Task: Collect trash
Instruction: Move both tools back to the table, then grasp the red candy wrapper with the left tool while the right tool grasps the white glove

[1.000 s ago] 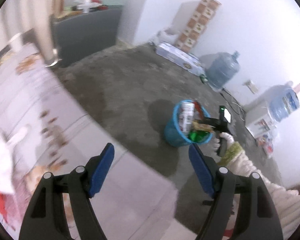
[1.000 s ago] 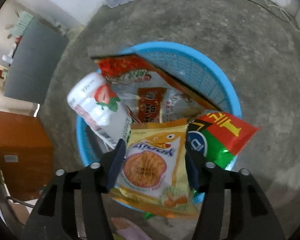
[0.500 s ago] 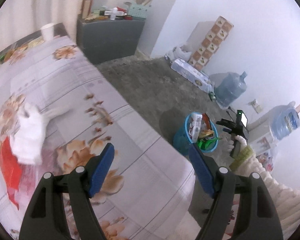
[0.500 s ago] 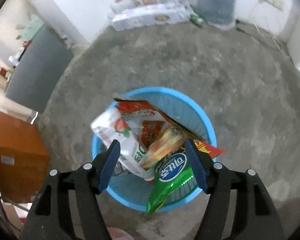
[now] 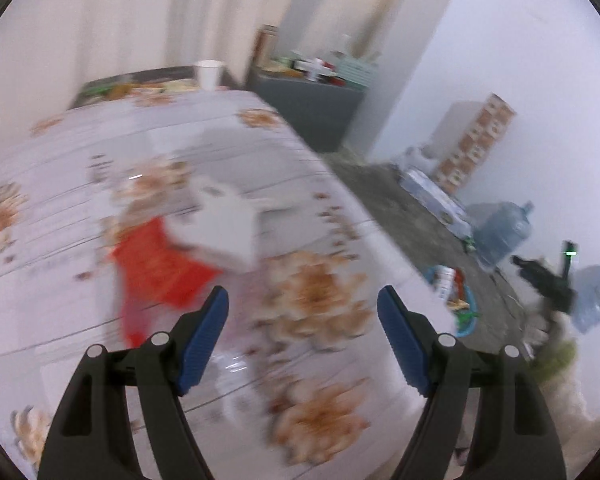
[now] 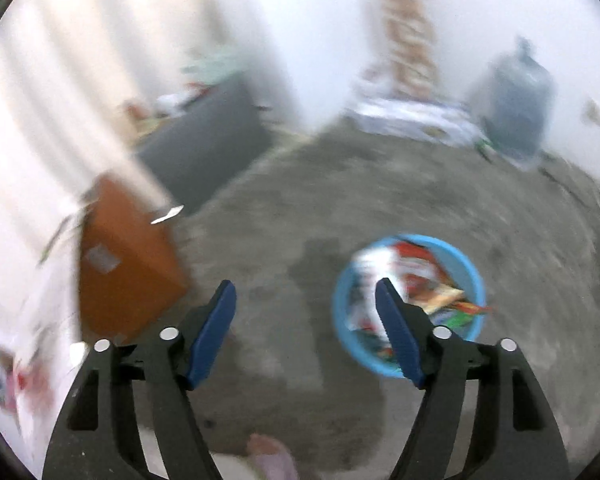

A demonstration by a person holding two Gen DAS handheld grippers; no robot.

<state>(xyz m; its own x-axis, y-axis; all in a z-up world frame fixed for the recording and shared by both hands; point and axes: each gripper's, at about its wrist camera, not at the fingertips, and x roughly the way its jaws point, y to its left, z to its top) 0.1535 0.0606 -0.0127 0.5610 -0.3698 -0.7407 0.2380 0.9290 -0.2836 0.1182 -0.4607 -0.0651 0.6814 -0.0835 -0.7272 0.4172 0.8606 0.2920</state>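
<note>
My left gripper (image 5: 303, 300) hangs open over the flowered tablecloth (image 5: 320, 304), with nothing between its blue pads. Just beyond it lie a red wrapper (image 5: 156, 264) and a crumpled white bag (image 5: 228, 224). The blue trash basket (image 5: 470, 322) stands on the floor past the table's right edge, full of wrappers. In the right wrist view my right gripper (image 6: 305, 294) is high above the grey floor, its jaws opening and empty. The same basket (image 6: 470, 264) sits below and to the right of it, partly behind the right finger. The view is blurred.
A white paper cup (image 5: 209, 74) stands at the table's far end. A grey cabinet (image 5: 312, 112) with clutter is against the wall. Water jugs (image 5: 504, 232) and a flat box (image 5: 432, 196) line the far wall. An orange-brown box (image 6: 120, 256) sits under the table.
The left gripper swept from the floor view over the table to the red wrapper and white bag. The right gripper let go of the yellow snack packet into the basket, rose and swung left.
</note>
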